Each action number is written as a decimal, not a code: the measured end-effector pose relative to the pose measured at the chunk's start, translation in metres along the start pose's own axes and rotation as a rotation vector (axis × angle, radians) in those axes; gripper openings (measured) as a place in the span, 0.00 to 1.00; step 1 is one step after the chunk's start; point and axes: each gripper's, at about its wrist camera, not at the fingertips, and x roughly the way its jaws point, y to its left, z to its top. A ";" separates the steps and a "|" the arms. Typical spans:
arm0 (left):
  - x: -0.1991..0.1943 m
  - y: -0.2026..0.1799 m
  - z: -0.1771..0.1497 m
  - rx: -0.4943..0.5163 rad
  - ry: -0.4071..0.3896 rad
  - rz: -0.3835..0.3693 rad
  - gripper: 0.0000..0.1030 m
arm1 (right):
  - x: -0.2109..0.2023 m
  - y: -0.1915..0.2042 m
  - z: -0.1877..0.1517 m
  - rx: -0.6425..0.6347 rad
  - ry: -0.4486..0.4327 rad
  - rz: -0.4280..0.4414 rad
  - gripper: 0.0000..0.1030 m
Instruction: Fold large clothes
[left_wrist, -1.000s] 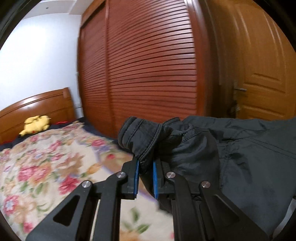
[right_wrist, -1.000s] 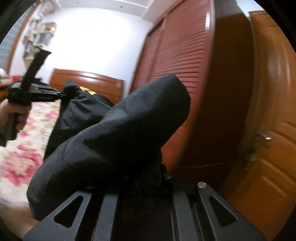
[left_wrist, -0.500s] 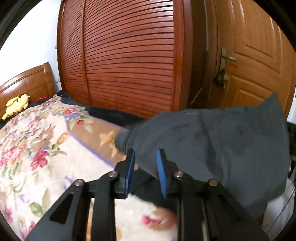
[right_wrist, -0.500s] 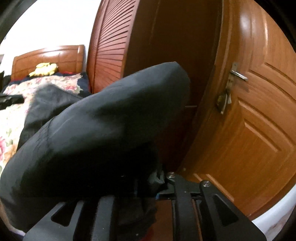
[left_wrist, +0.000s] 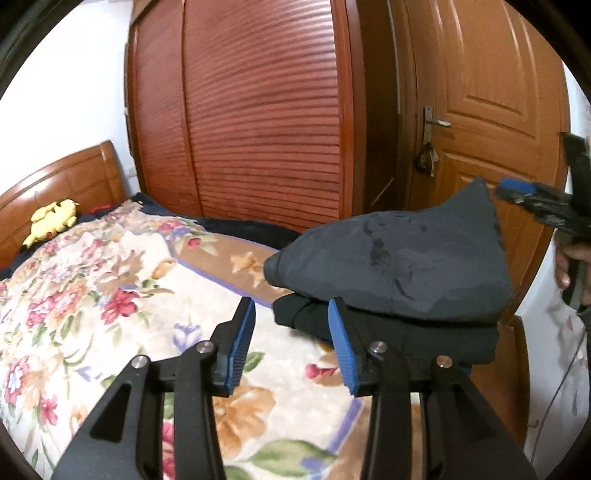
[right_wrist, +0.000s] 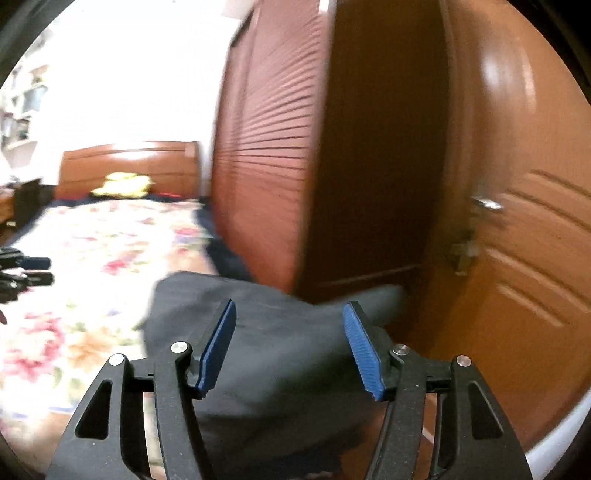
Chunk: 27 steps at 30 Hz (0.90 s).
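Step in hand, as judged: release after a fold. The dark garment (left_wrist: 399, 258) is laid in a folded heap on the bed (left_wrist: 110, 295), at its right edge nr the wardrobe (left_wrist: 266, 110) and door (left_wrist: 498, 110). Left gripper (left_wrist: 291, 332) fingers are opening, nothing pinched between them; cloth lies just beyond the right-hand pad. Right gripper (right_wrist: 290, 345) fingers are opening too, w/ cloth seen between but not clamped. Next: a fresh edge must be picked, prob. for another fold.
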 end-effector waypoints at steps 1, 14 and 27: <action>-0.008 0.002 -0.003 0.000 -0.006 0.002 0.39 | 0.009 0.009 0.001 -0.001 0.016 0.009 0.60; -0.113 0.018 -0.062 -0.032 -0.066 0.065 0.52 | 0.076 0.009 -0.075 0.070 0.250 -0.104 0.60; -0.193 0.036 -0.121 -0.090 -0.085 0.155 0.54 | -0.010 0.109 -0.040 0.008 0.093 -0.006 0.65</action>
